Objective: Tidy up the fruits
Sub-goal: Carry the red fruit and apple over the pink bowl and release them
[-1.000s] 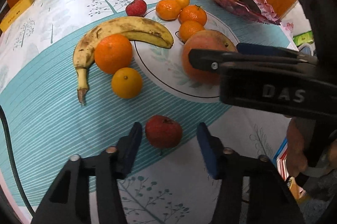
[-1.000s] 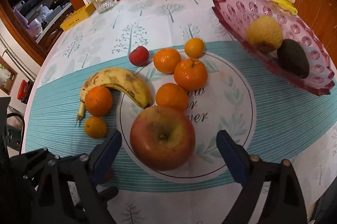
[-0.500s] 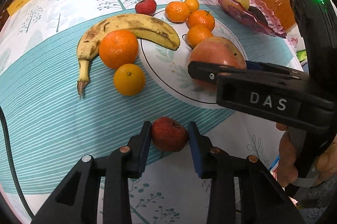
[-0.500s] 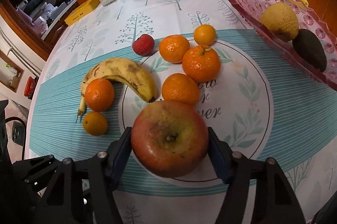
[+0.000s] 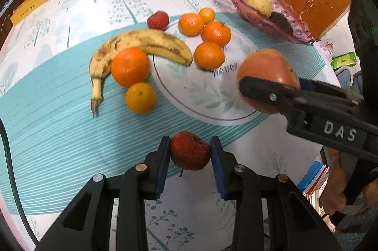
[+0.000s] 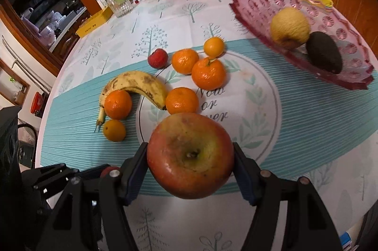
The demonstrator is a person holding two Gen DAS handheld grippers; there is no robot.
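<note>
between right fingers [image 6: 243,177], apple [image 6: 190,155], stem dimple facing camera

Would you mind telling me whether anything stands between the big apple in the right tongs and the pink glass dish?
Nothing visible does. The apple is clamped in the right tongs, and only bare tablecloth lies between it and the pink dish; the oranges sit off to the left.
</note>
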